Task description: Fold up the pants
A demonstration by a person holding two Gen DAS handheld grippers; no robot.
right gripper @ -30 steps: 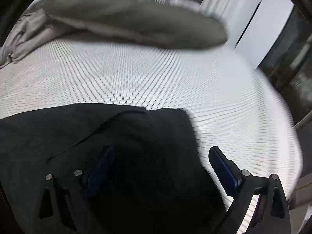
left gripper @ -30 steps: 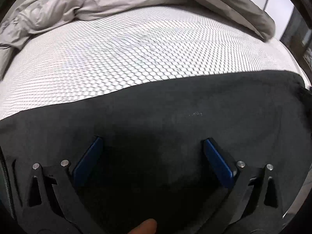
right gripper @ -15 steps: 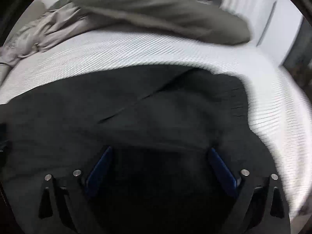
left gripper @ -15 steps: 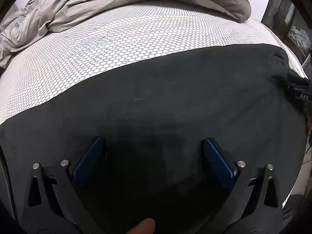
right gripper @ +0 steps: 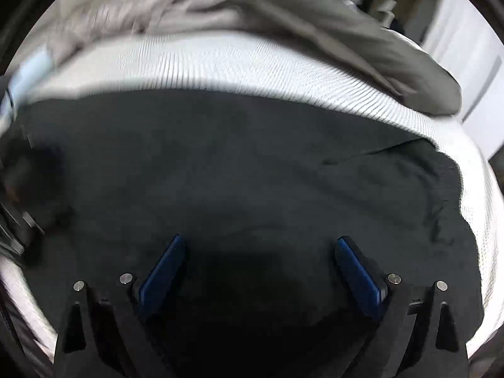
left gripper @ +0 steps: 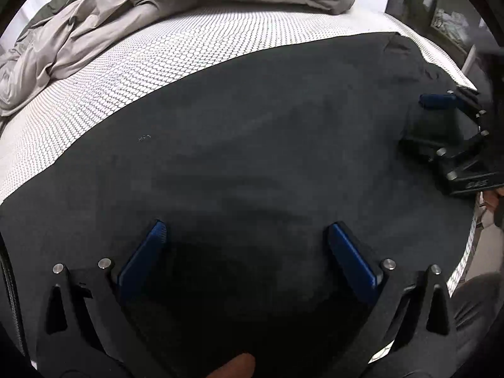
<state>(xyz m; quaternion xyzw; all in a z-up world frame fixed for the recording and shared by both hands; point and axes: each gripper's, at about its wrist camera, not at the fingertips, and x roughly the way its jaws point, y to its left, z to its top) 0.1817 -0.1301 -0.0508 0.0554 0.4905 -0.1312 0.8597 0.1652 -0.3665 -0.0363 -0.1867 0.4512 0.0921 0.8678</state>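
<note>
Two views, no containers in either.

Left wrist view: left gripper (left gripper: 245, 245) low over the pants (left gripper: 252, 157), blue fingers (left gripper: 143, 258) spread wide, nothing between them. Dark cloth fills the gap between the fingers and runs ahead and out to both sides, lying flat. Ahead of the pants, bare honeycomb-patterned mattress (left gripper: 163, 50); past that, a rumpled grey duvet (left gripper: 94, 37) along the far edge. Far right of the fingers, the right gripper (left gripper: 441, 119) sits over the pants' right end, one blue finger showing; its opening can't be judged from here. A fingertip (left gripper: 236, 367) of the person shows at the bottom edge, behind the fingers.

Right wrist view, blurred by motion: right gripper (right gripper: 261, 264) also low over the pants (right gripper: 252, 173), fingers (right gripper: 162, 275) wide apart and empty. Cloth lies under and ahead of the fingers. To the right front, a seam and a puckered edge, with mattress (right gripper: 236, 63) just beyond. Duvet (right gripper: 362, 31) heaped across the far side. At the left edge, dark smeared shapes, too blurred to name.
</note>
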